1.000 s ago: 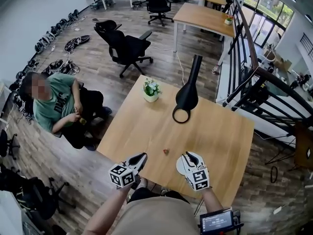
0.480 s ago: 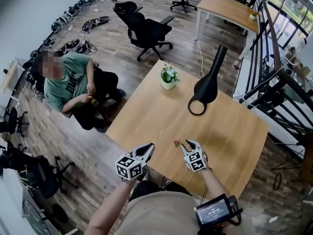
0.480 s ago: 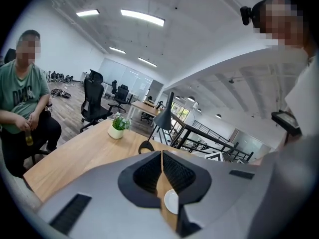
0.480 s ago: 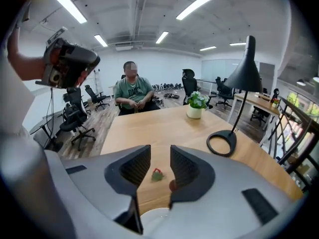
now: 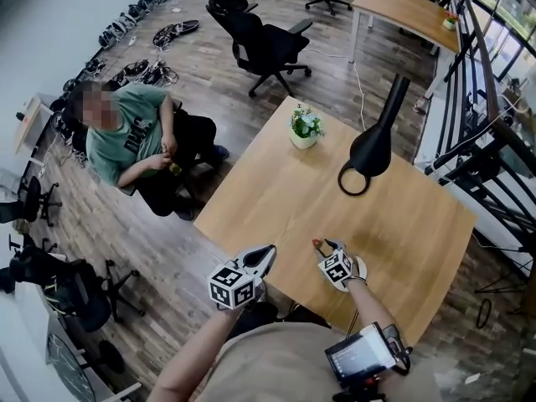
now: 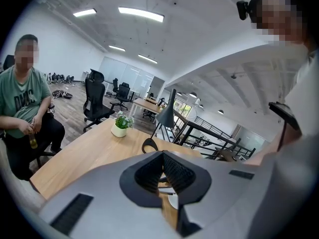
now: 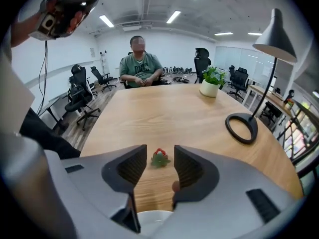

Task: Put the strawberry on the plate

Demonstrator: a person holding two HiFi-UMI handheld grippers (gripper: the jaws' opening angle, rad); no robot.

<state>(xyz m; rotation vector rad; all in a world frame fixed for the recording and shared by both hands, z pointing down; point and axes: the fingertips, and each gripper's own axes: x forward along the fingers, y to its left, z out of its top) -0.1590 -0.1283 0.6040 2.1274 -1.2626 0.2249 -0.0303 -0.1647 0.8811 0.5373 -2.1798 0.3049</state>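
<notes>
**Pre-grasp: right tool lined up on the strawberry**

Right tool is about half open, and its jaws have just been opening. Nothing is between the pads yet. The strawberry sits on the bare counter just ahead, framed in the gap, lower centre of the head view. The white plate lies under the tool, bottom of its view. Left tool is at the counter's near edge, jaws together, empty.

Next, I'd say: ease forward, straddle the berry, close gently. It's tiny and red with a green leafy cap facing the tool, so it probably nudges away easily.
</notes>
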